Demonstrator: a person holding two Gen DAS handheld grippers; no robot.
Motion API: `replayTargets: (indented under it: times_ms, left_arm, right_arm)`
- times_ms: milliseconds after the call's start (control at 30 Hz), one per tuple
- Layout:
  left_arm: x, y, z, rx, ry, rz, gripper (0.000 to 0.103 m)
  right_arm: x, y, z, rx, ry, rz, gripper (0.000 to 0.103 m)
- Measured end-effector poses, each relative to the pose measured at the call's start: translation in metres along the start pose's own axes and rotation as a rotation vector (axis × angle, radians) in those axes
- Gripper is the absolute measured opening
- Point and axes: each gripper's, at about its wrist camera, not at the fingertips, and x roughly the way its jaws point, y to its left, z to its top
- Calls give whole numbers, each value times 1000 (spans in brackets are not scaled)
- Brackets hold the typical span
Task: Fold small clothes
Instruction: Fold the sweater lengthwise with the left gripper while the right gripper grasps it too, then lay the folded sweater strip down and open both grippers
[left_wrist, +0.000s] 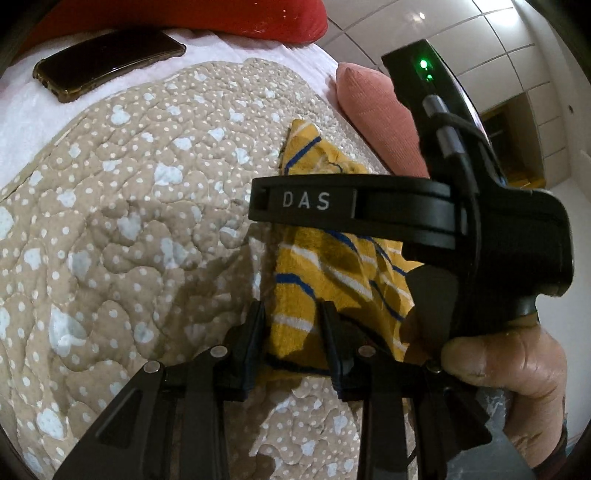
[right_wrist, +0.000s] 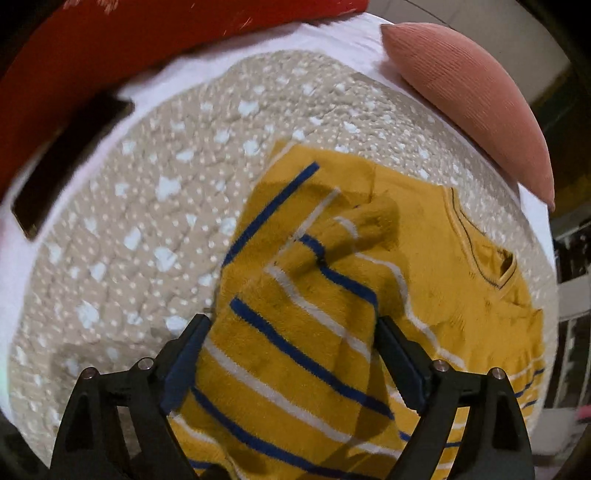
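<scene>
Left wrist view: the left hand-held gripper (left_wrist: 291, 325) points down at a quilted beige bedspread (left_wrist: 122, 221) with white dots and pale patches. Its jaws stand narrowly apart, and a fold of the yellow striped sweater (left_wrist: 332, 280) lies between them; whether the pads press the cloth cannot be told from this view. The right hand-held gripper (left_wrist: 424, 214), a black body marked "DAS" with a green light lit on it, crosses the frame above the sweater, gripped by the person's right hand (left_wrist: 509, 362) at the lower right. A dark phone (left_wrist: 110, 62) in a clear case lies on white bedding (left_wrist: 22, 110) at the upper left, well apart from the sweater. A salmon-pink cushion (left_wrist: 373, 110) sits beyond the sweater, and a red pillow (left_wrist: 258, 18) lies along the top edge.

Right wrist view: the right hand-held gripper (right_wrist: 291, 343) points steeply down with its jaws spread wide and released; the sweater (right_wrist: 369, 295) lies between and beneath them, and the pads do not pinch it. The sweater, yellow with blue and white stripes, rests on the bedspread (right_wrist: 147, 184) with one sleeve folded across its body and the collar towards the pink cushion (right_wrist: 472, 96). The phone (right_wrist: 70, 158) appears blurred at the left.
</scene>
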Motion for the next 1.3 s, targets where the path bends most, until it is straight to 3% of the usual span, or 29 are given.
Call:
replayTargets:
  times_ms: [167, 233, 267, 333, 567, 867, 1133, 1300]
  left_arm:
    - [5, -9, -3, 21, 4, 16, 39]
    - [6, -14, -4, 30, -1, 13, 39]
    - [7, -16, -4, 27, 4, 1, 38]
    - [10, -18, -3, 15, 23, -29, 24]
    - [7, -46, -10, 63, -1, -103, 21]
    - [6, -84, -15, 169, -23, -226, 30]
    - [44, -112, -28, 235, 59, -184, 31]
    - [59, -116, -34, 255, 89, -148, 31]
  right_arm:
    - [-1, -4, -4, -37, 0, -13, 69]
    - [-6, -10, -7, -29, -8, -1, 46]
    - [-8, -13, -8, -23, -17, 6, 40]
    - [-15, -23, -12, -10, -44, 42, 25]
    - [-40, -63, -28, 85, -150, 156, 20]
    - [-65, -154, -61, 273, -237, 260, 20]
    - [-55, -266, -116, 520, -272, 319, 19]
    - [-42, -326, -151, 650, -288, 309, 18]
